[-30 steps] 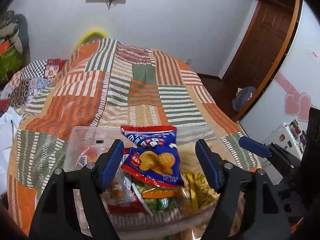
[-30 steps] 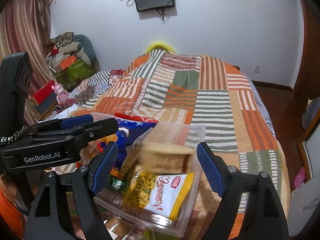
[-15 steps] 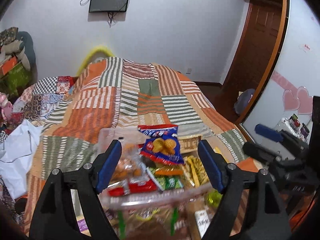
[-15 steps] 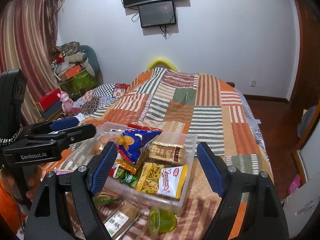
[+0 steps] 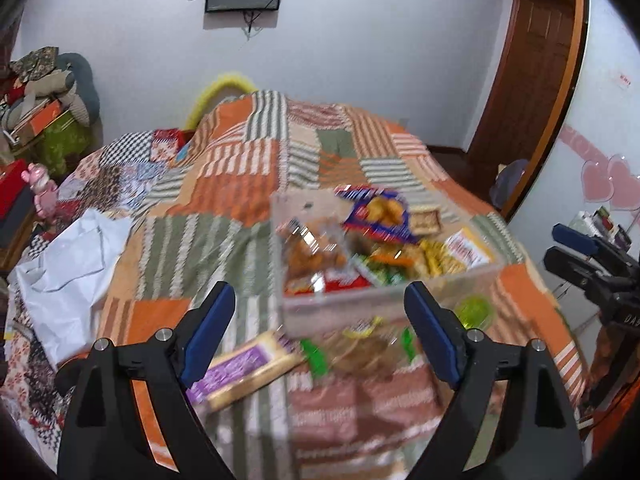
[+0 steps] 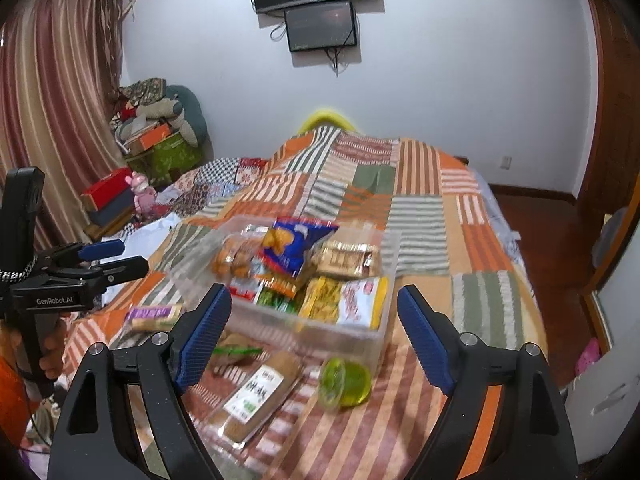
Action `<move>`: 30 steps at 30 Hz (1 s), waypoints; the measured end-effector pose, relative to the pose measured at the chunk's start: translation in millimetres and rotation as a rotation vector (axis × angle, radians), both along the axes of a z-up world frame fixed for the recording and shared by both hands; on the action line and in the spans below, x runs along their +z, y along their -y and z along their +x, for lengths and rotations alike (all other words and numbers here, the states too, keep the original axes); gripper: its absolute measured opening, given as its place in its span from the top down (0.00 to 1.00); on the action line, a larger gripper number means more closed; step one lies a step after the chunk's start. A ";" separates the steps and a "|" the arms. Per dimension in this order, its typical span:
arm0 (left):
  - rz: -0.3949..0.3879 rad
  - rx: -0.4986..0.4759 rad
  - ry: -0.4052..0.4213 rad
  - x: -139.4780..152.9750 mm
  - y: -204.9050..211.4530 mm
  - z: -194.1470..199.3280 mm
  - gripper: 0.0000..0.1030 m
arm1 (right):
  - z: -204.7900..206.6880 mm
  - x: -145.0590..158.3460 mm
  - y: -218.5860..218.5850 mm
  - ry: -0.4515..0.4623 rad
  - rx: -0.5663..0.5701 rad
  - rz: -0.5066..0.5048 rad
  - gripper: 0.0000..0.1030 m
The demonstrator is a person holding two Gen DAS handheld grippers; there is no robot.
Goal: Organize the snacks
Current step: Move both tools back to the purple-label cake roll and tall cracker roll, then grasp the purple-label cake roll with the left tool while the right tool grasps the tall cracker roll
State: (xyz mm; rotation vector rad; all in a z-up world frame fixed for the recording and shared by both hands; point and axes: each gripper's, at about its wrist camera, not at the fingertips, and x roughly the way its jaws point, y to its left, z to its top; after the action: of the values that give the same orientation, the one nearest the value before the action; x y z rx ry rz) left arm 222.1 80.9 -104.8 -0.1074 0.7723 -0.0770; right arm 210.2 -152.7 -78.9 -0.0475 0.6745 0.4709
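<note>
A clear plastic bin (image 5: pixel 384 304) (image 6: pixel 340 332) full of snack packets sits on the striped bedspread; a blue chip bag (image 5: pixel 380 212) (image 6: pixel 292 248) stands on top. Loose on the bed in front of it lie a purple-labelled bar (image 5: pixel 244 368) (image 6: pixel 154 314), a brown packet with a white label (image 6: pixel 256 394), a green jelly cup (image 5: pixel 474 312) (image 6: pixel 344 380) and a clear bag with green trim (image 5: pixel 360 350). My left gripper (image 5: pixel 320 336) is open and empty, held back above the loose snacks. My right gripper (image 6: pixel 314 336) is open and empty, short of the bin.
A white plastic bag (image 5: pixel 68 272) lies at the bed's left edge. Boxes, a pink toy (image 6: pixel 142 196) and piled cushions stand left of the bed. A wooden door (image 5: pixel 524 72) and floor lie to the right. Each gripper shows at the other view's edge.
Both grippers have pulled back and up from the bin, still open. The bin now looks smaller and the loose snacks in front of it have come into view.
</note>
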 end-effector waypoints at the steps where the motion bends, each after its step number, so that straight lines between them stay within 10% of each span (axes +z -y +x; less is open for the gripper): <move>1: 0.004 0.006 -0.013 -4.6 -4.6 -2.5 0.15 | -2.7 -3.9 -1.3 -0.010 0.002 -0.003 0.19; 30: 0.005 0.026 -0.246 -119.2 -50.8 35.8 0.11 | -18.7 -93.0 -18.5 -0.347 0.004 0.038 0.19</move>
State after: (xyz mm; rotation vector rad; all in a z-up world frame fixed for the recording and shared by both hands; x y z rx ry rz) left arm 257.9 131.7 -224.0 -0.1238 1.0163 -0.0376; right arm 191.5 -134.2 -172.0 0.0708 1.0050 0.5013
